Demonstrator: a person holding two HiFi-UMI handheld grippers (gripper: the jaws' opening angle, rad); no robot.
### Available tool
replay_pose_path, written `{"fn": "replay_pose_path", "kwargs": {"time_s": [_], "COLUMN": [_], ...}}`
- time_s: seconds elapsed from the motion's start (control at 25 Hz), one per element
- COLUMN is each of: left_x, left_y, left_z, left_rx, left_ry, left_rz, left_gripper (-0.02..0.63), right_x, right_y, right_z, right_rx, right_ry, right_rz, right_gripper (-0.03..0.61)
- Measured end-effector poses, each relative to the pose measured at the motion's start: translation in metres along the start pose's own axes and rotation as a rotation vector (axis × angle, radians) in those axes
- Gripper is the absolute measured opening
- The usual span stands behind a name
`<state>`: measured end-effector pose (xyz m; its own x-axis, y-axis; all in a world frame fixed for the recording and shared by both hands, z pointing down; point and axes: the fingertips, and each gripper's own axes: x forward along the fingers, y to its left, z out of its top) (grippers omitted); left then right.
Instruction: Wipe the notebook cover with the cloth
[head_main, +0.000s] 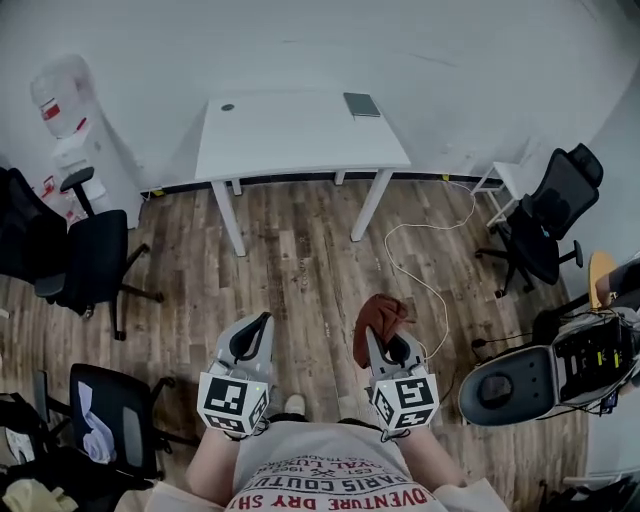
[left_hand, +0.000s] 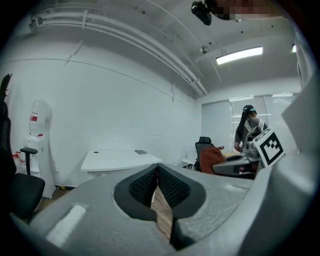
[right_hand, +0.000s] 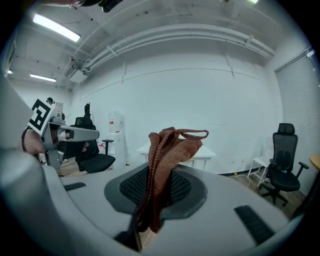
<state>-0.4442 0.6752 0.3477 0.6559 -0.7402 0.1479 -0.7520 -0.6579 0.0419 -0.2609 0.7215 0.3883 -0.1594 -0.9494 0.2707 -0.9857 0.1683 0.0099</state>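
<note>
A dark grey notebook lies at the far right corner of the white table, well ahead of both grippers; it also shows as a small dark slab in the left gripper view. My right gripper is shut on a rust-brown knitted cloth, which sticks up between its jaws. My left gripper is shut with nothing in it. Both are held low, over the wooden floor, several steps short of the table.
Black office chairs stand at the left and right. A water dispenser stands by the left wall. A white cable trails across the floor. A small white side table sits at the right wall.
</note>
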Motion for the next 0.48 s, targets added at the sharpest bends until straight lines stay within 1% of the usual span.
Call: {"fn": "replay_pose_path", "kwargs": {"time_s": [0.2,0.32,0.48], "left_x": [0.018,0.047,0.092], "left_y": [0.033,0.042,0.053], "left_z": [-0.010,-0.011,-0.008], "left_rx": [-0.025,-0.033,-0.029], "left_ry": [0.027,0.047,0.061], "left_rz": [0.019,0.031,0.062], "left_gripper": [0.011,0.011,0.011], "right_x": [0.037,0.065,0.110], "right_y": [0.000,-0.020,-0.050], "right_z": [-0.002,-0.001,0.003], "right_rx": [0.005,0.019,0.023], "right_ry": [0.027,0.044,0.053], "right_rz": [0.008,0.018,0.055], "right_gripper": [0.080,0.080,0.080]}}
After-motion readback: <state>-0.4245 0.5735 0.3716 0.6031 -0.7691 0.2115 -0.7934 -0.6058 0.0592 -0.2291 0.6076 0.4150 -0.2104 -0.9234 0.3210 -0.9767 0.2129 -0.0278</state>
